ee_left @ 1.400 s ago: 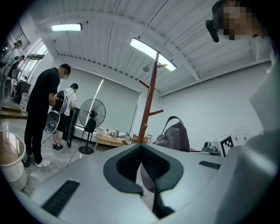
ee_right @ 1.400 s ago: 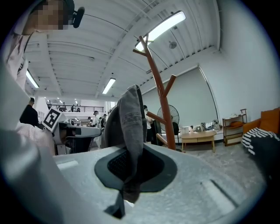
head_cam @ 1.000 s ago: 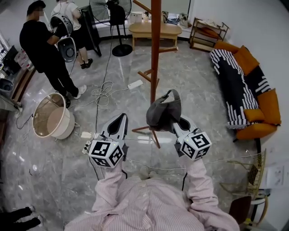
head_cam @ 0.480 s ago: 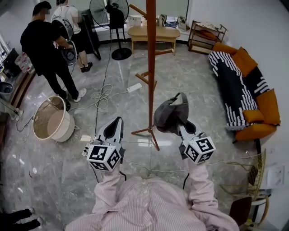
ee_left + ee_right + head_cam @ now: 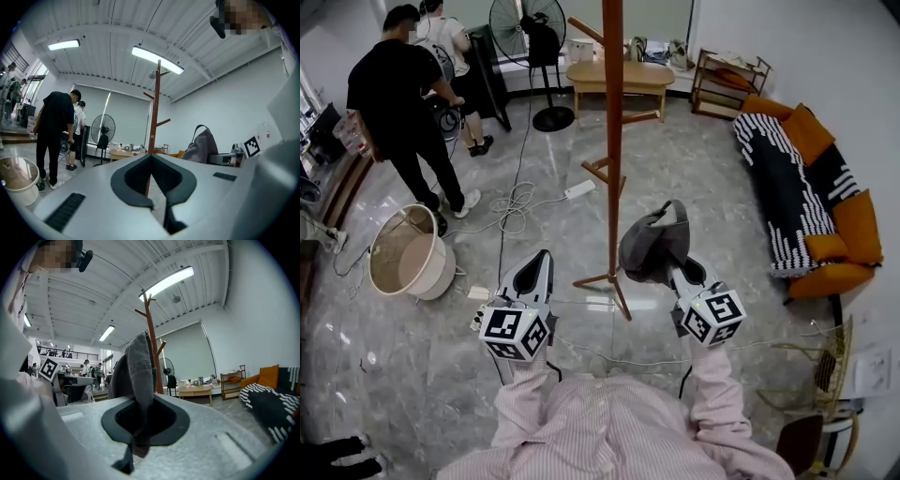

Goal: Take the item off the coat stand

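The right tongs (image 5: 673, 266) are clamped on the fabric of a floppy grey cap (image 5: 651, 244). They hold it in the air just right of the tall reddish-brown wooden coat stand (image 5: 612, 141), off its pegs. The left tongs (image 5: 538, 262) are pressed together with nothing between them, left of the pole.
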`<state>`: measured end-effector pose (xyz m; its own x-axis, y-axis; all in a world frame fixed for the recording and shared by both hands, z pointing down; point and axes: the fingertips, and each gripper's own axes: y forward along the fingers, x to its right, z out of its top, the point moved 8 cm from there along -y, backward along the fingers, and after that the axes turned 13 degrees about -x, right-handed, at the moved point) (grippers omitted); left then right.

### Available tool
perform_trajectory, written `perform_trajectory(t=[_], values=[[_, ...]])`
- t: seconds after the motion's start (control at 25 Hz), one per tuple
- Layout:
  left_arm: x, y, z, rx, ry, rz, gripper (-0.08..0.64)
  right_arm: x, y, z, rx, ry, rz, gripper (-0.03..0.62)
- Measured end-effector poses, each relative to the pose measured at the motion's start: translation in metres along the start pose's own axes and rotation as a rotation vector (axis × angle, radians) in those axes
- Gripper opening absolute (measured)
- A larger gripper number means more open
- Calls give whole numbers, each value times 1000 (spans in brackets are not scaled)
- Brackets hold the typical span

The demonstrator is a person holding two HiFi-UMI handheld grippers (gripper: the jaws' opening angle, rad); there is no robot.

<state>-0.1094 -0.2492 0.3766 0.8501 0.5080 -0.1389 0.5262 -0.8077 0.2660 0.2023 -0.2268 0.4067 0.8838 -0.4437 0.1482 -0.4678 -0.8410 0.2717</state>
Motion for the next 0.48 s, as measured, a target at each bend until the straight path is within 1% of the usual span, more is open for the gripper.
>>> perform_trajectory(t=[0.48], values=[[-6,5,1,-7,-2,-5,2,0,5,2,-5,-2,-7,23]])
